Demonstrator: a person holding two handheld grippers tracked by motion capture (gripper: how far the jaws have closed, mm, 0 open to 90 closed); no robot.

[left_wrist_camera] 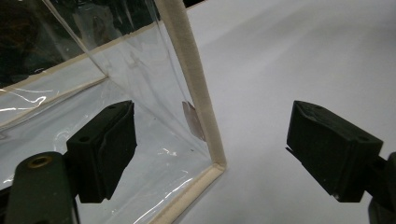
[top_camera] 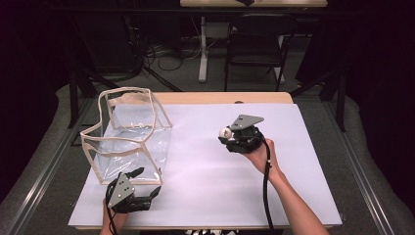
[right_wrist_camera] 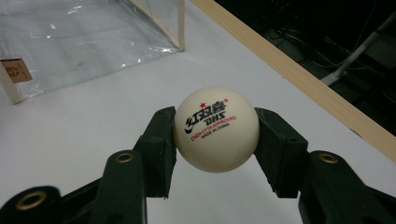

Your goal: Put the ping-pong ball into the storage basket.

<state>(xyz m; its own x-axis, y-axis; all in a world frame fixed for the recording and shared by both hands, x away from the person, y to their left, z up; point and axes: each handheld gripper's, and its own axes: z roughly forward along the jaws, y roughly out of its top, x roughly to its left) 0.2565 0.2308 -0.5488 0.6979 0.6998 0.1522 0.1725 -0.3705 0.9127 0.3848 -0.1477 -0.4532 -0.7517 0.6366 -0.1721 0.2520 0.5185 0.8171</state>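
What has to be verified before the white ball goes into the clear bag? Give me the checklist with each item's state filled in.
1. Ball held: ok. The white table tennis ball sits squarely between the right gripper jaws.
2. Bag mouth open: ok. The clear plastic bag with beige trim stands with its top rim spread.
3. Bag steadied: not ok. The left gripper is open, its jaws straddling the bag's near corner edge without closing on it.
4. Path clear: ok. Bare white table surface lies between ball and bag.
5. Ball above the rim: cannot tell. Its height against the bag's top edge is unclear.
6. Bag upright and stable: cannot tell. Its walls look slack and leaning.
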